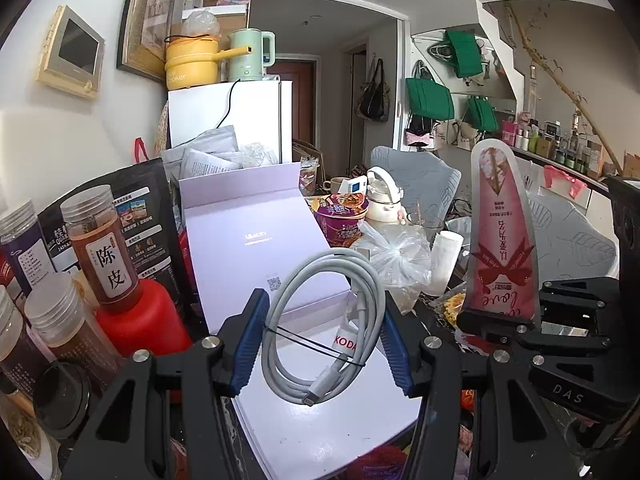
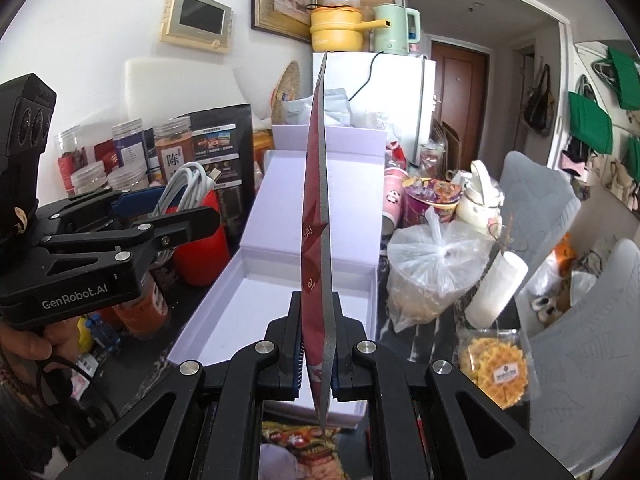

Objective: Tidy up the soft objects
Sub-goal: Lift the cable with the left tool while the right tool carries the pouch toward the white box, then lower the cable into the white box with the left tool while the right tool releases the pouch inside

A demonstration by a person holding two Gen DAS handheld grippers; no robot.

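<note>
Low in the left wrist frame, the left gripper has its blue-padded jaws spread wide, clamped on either side of a coiled white cable held above an open lilac box. The right gripper at bottom centre of its frame has its jaws nearly together, pinching a flat pink packet standing upright and edge-on over the same box. Jars crowd the left of the cluttered tabletop; a tied plastic bag sits right. A white fridge stands behind.
</note>
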